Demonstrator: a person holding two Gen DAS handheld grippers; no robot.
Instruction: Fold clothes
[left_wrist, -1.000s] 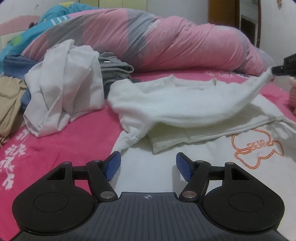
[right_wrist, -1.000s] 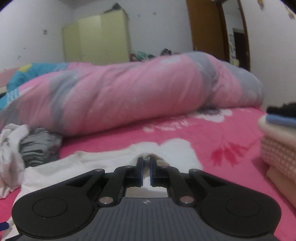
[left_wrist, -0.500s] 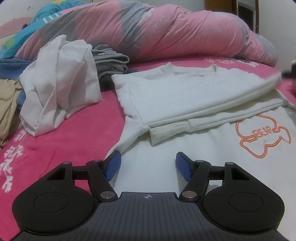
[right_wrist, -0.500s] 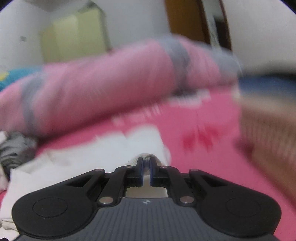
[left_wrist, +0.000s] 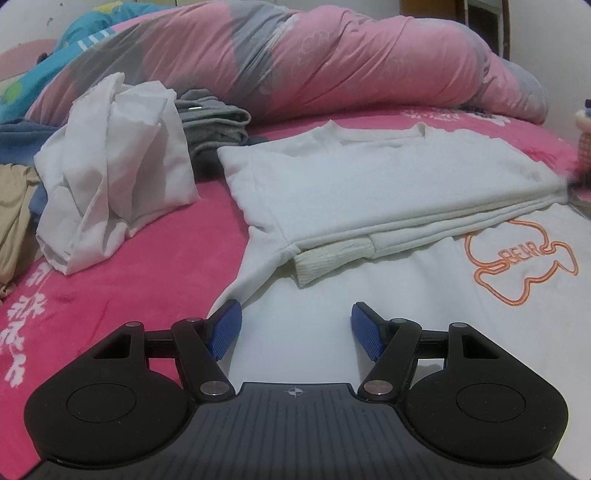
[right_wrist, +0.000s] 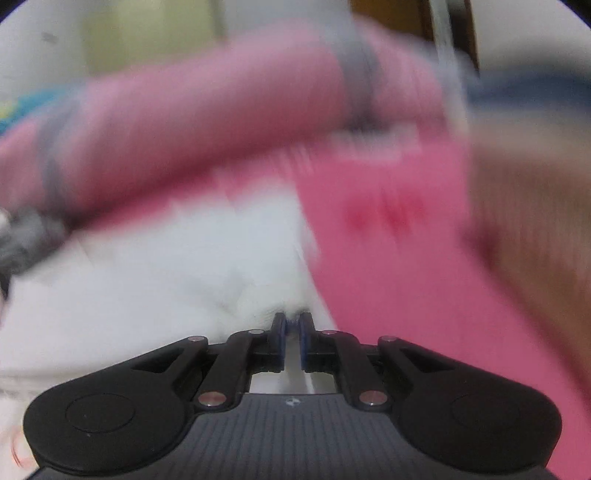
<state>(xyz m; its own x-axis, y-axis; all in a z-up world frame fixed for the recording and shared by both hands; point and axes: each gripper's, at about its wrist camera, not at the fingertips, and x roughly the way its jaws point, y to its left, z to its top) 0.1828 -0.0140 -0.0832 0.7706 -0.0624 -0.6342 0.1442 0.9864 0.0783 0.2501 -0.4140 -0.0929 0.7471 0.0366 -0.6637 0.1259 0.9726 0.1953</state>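
A white sweatshirt (left_wrist: 388, 184) with an orange bear outline (left_wrist: 524, 266) lies on the pink bed. Its upper part is folded down over the body, and a ribbed cuff (left_wrist: 332, 262) pokes out from under the fold. My left gripper (left_wrist: 293, 328) hovers open above the shirt's lower left part, nothing between its blue pads. In the blurred right wrist view, my right gripper (right_wrist: 291, 334) is shut on the white sweatshirt (right_wrist: 166, 277), with cloth pinched between its tips at the fold's right end.
A crumpled white garment (left_wrist: 110, 166) and grey clothes (left_wrist: 214, 122) lie to the left. Blue and tan clothes (left_wrist: 14, 206) sit at the far left edge. A rolled pink and grey duvet (left_wrist: 314, 59) runs along the back. Stacked folded clothes (right_wrist: 535, 192) stand at the right.
The right gripper has carried the raised fold of the sweatshirt down and towards me, and the fold now lies flat on the shirt. The left gripper has stayed open, tilting slightly downwards.
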